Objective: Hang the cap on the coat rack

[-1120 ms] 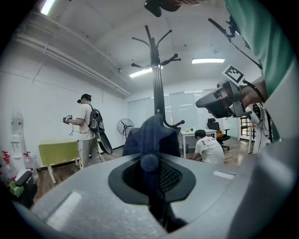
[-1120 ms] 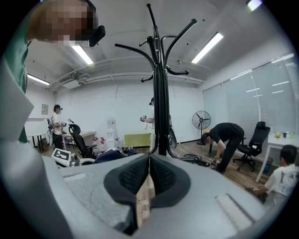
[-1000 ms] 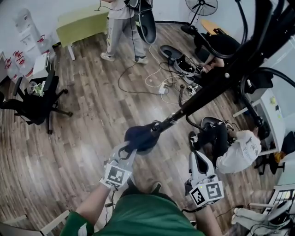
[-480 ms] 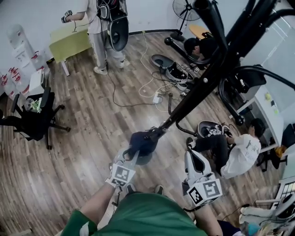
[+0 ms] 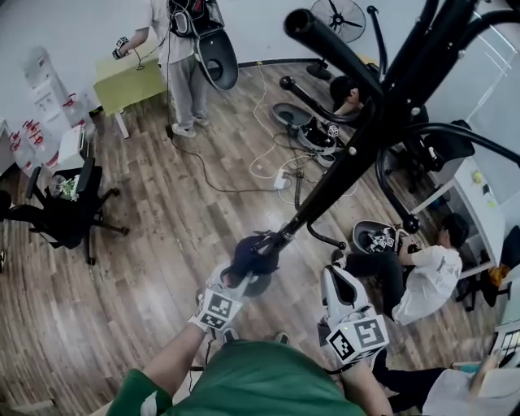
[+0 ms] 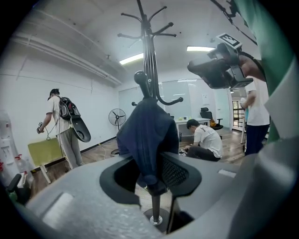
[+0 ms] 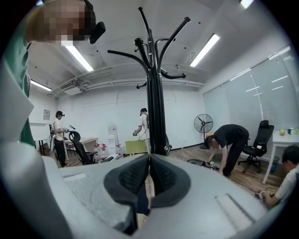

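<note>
The left gripper's jaws are being opened; a second ago they were clamped tight. Between its black ribbed pads hangs the lower edge of the dark navy fabric cap, apparently released, though light contact cannot be ruled out. The cap is draped over a low hook of the tall black metal coat rack, so the hanging seems done. The right gripper is held closed, empty.

Dark navy cap, black coat rack, brown wood-grain floor, lime-green worktop beyond the coat rack, green shirt, white wall
</note>
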`<act>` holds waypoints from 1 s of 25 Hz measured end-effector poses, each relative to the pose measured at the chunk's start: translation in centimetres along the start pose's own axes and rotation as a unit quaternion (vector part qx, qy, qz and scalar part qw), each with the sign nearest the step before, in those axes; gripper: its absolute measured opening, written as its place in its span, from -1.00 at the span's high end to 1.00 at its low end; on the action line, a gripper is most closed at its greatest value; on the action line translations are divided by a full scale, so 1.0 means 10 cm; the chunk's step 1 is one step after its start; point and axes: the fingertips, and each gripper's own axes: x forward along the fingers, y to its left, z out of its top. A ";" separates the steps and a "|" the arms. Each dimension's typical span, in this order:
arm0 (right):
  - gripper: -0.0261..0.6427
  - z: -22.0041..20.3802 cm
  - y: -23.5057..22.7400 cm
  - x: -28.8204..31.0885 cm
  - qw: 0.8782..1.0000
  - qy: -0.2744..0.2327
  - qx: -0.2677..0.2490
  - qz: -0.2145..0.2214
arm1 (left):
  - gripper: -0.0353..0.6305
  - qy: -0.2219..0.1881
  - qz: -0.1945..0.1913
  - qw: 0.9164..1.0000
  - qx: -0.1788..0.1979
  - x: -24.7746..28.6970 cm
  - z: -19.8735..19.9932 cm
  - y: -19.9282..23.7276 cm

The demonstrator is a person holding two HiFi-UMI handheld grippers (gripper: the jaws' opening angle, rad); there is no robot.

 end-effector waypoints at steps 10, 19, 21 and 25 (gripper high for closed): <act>0.90 0.04 -0.23 0.05 0.999 -0.005 0.035 0.036 | 0.18 0.033 0.027 0.999 -0.008 -0.14 0.01 -0.08; 0.90 0.13 -0.33 -0.02 0.997 -0.018 0.041 0.064 | 0.18 -0.013 0.089 0.995 -0.031 -0.53 0.55 -0.11; 0.90 0.15 -0.37 -0.02 0.997 -0.022 0.042 0.069 | 0.18 -0.027 0.101 0.994 -0.026 -0.59 0.77 -0.11; 0.90 0.22 -0.52 -0.06 0.996 -0.036 0.042 0.072 | 0.23 -0.069 0.128 0.989 -0.012 -0.71 1.28 -0.05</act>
